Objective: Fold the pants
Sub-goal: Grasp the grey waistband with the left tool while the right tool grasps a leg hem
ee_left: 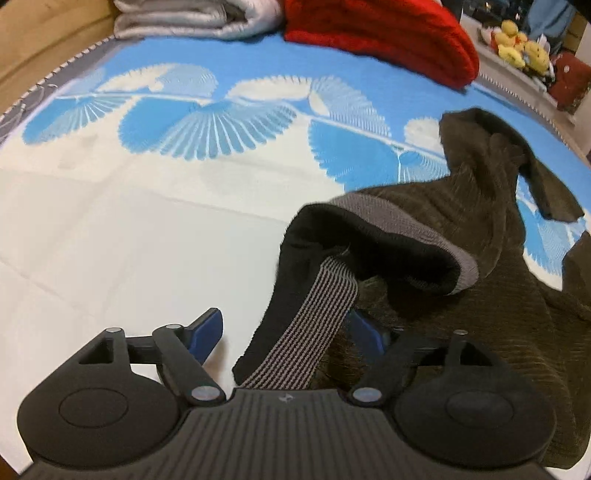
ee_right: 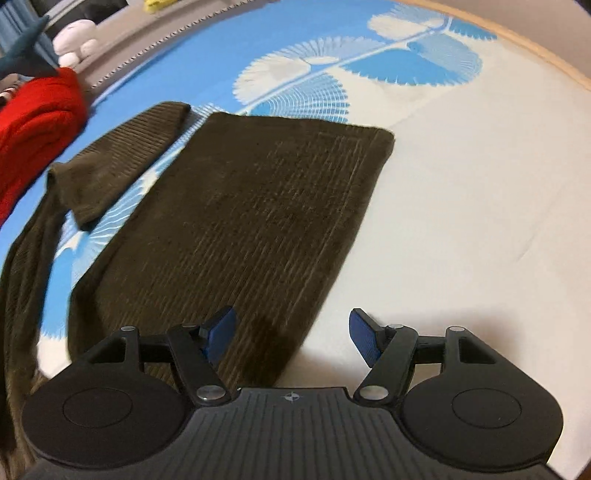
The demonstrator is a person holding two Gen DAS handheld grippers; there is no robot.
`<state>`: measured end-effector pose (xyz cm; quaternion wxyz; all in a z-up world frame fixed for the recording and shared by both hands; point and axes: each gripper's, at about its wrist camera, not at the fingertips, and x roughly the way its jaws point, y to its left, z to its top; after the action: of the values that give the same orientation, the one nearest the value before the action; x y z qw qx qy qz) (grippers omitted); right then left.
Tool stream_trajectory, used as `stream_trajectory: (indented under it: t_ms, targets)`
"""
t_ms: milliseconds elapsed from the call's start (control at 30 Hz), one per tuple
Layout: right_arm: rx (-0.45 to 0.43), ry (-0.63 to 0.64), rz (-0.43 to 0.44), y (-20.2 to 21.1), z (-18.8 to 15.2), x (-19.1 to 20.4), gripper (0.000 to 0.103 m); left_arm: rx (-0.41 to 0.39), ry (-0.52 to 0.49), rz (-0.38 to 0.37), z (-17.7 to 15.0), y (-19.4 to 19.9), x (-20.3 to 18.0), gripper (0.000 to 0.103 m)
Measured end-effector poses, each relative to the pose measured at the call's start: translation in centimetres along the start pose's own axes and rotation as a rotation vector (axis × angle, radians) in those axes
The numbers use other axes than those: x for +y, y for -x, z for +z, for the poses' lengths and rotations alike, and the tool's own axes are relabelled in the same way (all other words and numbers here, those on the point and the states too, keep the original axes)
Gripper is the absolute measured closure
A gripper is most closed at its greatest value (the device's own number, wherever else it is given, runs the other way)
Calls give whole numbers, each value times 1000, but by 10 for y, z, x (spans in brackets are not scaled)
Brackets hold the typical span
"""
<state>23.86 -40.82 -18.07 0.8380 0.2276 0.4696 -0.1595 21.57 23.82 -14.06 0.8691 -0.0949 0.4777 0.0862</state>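
Note:
Dark olive corduroy pants point(ee_left: 461, 236) lie crumpled on a bed with a blue and white sheet point(ee_left: 147, 221). Their grey ribbed waistband point(ee_left: 317, 325) and black lining are turned out and drape between the jaws of my left gripper point(ee_left: 291, 332), which is open around the band. In the right wrist view one pant leg point(ee_right: 251, 206) lies flat and another point(ee_right: 122, 155) is bent to the left. My right gripper point(ee_right: 291, 336) is open, its left fingertip over the leg's near edge, its right one over bare sheet.
A red knit garment point(ee_left: 388, 37) and a folded grey blanket point(ee_left: 192, 18) lie at the far bed edge. Yellow plush toys point(ee_left: 521, 48) sit on a shelf beyond. The red garment also shows in the right wrist view point(ee_right: 33, 125). The bed's wooden edge point(ee_right: 535, 48) runs far right.

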Motion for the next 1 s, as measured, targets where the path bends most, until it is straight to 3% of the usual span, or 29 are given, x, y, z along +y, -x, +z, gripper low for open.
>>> stream_trajectory:
  t_ms: [267, 333, 400, 500, 700, 867, 1000]
  targets:
    - [-30, 59, -66, -27, 13, 17, 32, 96, -51, 30, 5, -39, 0, 16]
    - [-41, 73, -76, -28, 14, 19, 42, 108, -62, 26, 5, -46, 0, 12]
    - [-54, 86, -95, -27, 15, 19, 65, 117, -74, 17, 6, -50, -1, 11]
    - [-62, 69, -92, -25, 18, 12, 89, 138, -81, -2, 5, -56, -4, 11]
    - [-102, 69, -38, -7, 17, 1, 95, 150, -99, -27, 1, -54, -11, 12]
    - [-161, 58, -28, 17, 19, -11, 96, 122, -148, -29, -4, -47, -18, 23]
    - [-196, -46, -130, 38, 24, -44, 97, 93, -151, -14, -7, -37, -16, 45]
